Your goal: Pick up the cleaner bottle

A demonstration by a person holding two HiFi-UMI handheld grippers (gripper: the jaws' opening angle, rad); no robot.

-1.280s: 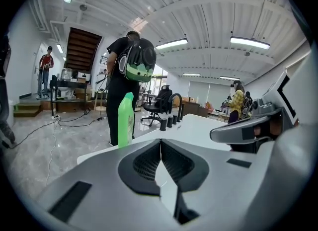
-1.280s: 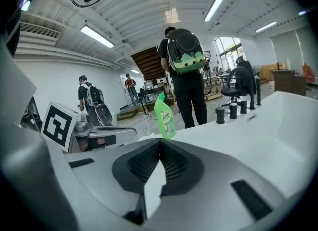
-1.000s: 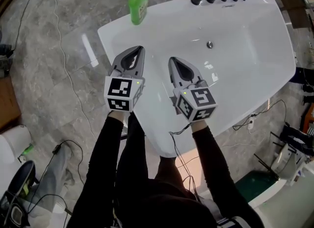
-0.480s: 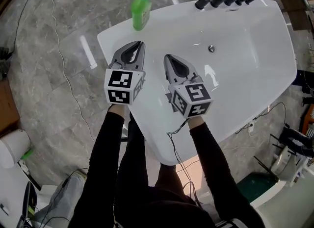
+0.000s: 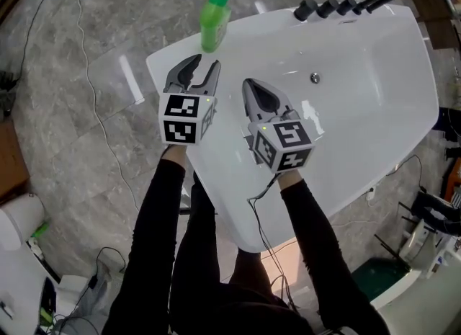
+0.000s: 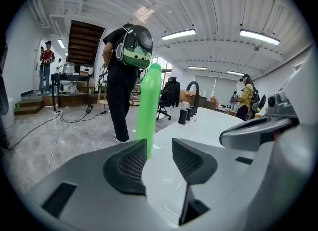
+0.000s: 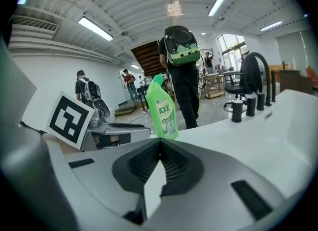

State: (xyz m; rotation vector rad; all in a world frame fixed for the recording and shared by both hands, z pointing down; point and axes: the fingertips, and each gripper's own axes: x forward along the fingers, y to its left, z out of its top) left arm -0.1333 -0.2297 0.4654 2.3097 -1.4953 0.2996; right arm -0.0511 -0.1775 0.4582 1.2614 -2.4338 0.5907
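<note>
Bathtub (image 5: 374,121) rim looks smooth, glossy and narrow where the green cleaner bottle (image 5: 215,22) stands upright at its far left corner, with the floor (image 5: 79,110) on one side and the tub's inside on the other. I judge that a nudge from a jaw coming in off-centre could tip this tall, slim bottle over either edge. The left tongs (image 5: 205,62) are opening with nothing between them yet. In the left gripper view the bottle stands ahead and a little left of the gap, so one pad may strike it before the other unless the line is corrected. The right tongs (image 5: 250,83) are pressed together and empty, just beside the left ones over the tub. Against a second ago, the bottle keeps its place on the rim, both tongs have come nearer to it, and the left jaws, then together, now stand apart.
</note>
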